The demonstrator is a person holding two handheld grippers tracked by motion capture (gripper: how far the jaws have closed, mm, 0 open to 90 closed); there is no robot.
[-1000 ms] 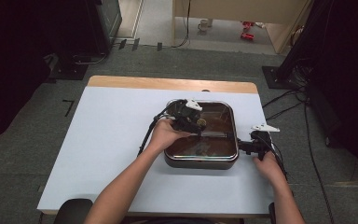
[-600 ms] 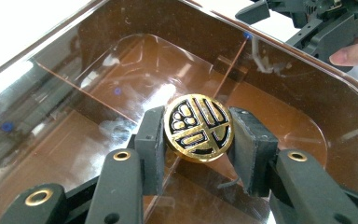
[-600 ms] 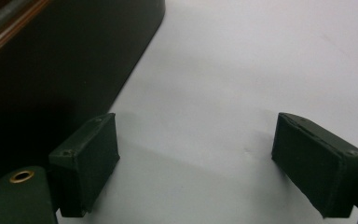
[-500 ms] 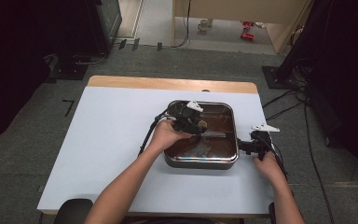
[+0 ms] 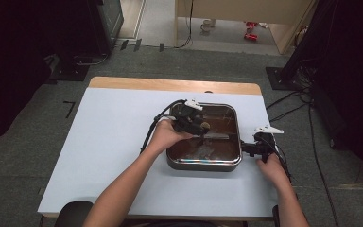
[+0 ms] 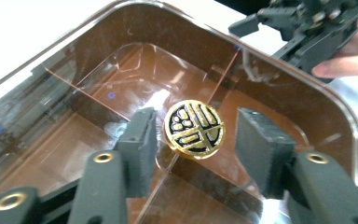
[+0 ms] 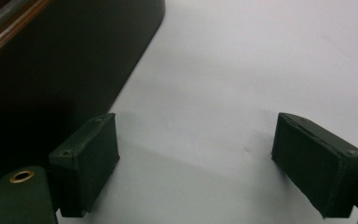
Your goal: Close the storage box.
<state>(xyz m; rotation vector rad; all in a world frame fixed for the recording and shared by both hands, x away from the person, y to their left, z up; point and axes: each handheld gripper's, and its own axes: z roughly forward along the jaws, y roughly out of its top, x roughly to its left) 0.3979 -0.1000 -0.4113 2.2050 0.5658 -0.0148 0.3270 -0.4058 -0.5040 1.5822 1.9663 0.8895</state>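
Little has moved; left gripper (image 6: 193, 135) gapes around gold medallion (image 6: 194, 128); right gripper (image 7: 193, 163) open, empty.

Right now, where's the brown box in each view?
High view: the box sits right of the table's centre, near the front edge.
Left gripper view: the box takes up most of the frame, under the open jaws.
Right gripper view: its dark outer wall is at upper left, beside one jaw.
Shared landmark: the pale table under the box.

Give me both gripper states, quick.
Left gripper: open, straddling the gold-and-black knob, not clamped.
Right gripper: open, holding nothing, beside the tray.
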